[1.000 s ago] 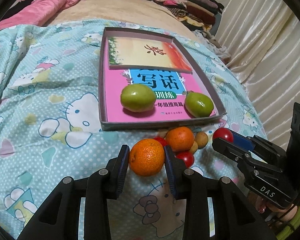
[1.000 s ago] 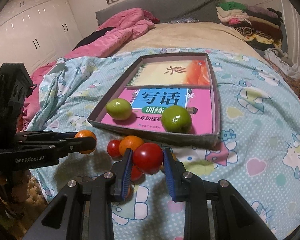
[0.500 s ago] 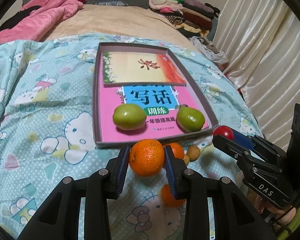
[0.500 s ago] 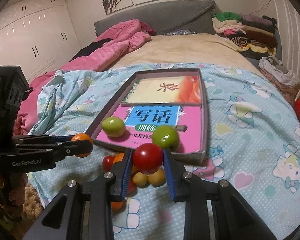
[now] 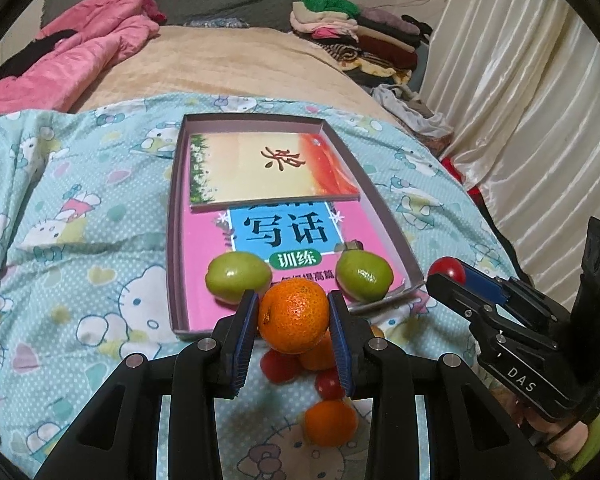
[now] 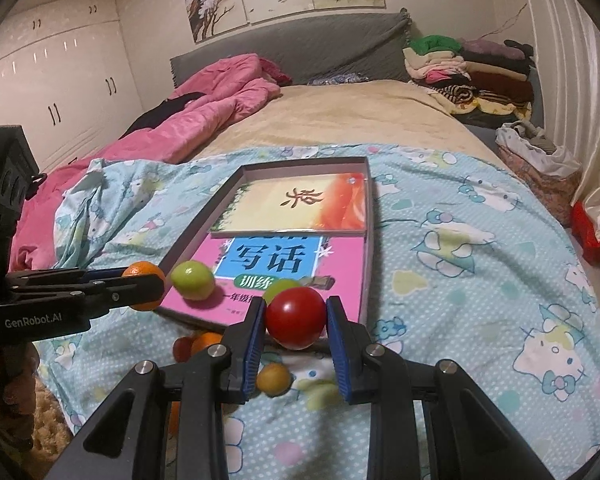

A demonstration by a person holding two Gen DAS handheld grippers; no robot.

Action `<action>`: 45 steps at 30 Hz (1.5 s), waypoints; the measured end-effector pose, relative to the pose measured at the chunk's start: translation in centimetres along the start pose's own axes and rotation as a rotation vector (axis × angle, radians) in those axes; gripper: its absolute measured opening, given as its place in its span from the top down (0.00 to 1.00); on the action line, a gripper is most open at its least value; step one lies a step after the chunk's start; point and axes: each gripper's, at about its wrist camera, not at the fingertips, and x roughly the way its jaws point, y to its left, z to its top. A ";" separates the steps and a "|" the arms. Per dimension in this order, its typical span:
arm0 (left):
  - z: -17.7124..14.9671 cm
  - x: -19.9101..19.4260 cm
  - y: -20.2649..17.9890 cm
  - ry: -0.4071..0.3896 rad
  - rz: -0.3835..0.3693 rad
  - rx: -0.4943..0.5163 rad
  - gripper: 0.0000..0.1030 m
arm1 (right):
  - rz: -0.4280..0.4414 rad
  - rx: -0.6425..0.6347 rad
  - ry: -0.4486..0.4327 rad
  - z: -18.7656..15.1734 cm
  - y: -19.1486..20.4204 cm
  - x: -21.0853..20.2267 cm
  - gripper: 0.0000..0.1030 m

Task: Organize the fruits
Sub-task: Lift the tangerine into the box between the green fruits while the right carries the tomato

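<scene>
1. Presently, the left gripper (image 5: pixel 293 318) is clamping a mandarin orange (image 5: pixel 293 317) between its blue pads, jaws narrow on the fruit, which is hanging clear of the quilt (image 5: pixel 72 240) at about 6 o'clock of the shallow box (image 5: pixel 172 248).
2. Inside the box, two green fruits are sitting on a pink booklet (image 5: pixel 204 240): the left green fruit (image 5: pixel 238 277) at 7 o'clock of the box floor, the right green fruit (image 5: pixel 364 276) at 5 o'clock.
3. Further right, the right gripper (image 6: pixel 295 322) is gripping a red tomato (image 6: pixel 295 317), jaws narrow and pressing both flanks; it is hovering just outside the box's near right corner.
4. Loose fruit is lying on the quilt below both grippers: a second orange (image 5: pixel 331 423), small red ones and a yellowish one (image 6: pixel 273 379), bunched at 6 o'clock of the box.
5. Judgement on the step in hand: both fruits appear to be travelling toward the box. Doing it well is calling for carrying each over the near wall, lowering onto bare booklet beside its like, and releasing low so nothing is rolling.
6. Caution: the green fruits are crowding the near edge; setting down further in, toward 12 o'clock, is looking safer.
7. Appearance: the orange is showing a dimpled, glossy peel, firm-looking; the tomato is smooth, shiny and likely slippery under pressure.
</scene>
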 end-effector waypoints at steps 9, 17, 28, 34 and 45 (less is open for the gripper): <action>0.6 1.4 -0.7 0.001 0.005 0.015 0.65 | -0.018 -0.013 -0.017 0.6 -0.5 0.4 0.70; 0.3 2.8 -0.3 0.017 0.006 0.017 0.65 | 0.039 0.013 0.097 -0.6 -1.2 1.4 0.70; 0.0 3.6 0.2 0.028 0.005 0.023 0.65 | 0.056 -0.068 0.311 -3.6 2.3 2.6 0.70; 0.0 3.9 0.3 0.028 0.000 0.028 0.65 | 0.023 -0.091 0.389 -4.6 2.5 3.8 0.70; 0.2 4.7 0.1 0.033 -0.001 0.039 0.65 | 0.023 -0.079 0.447 -5.0 2.3 5.2 0.69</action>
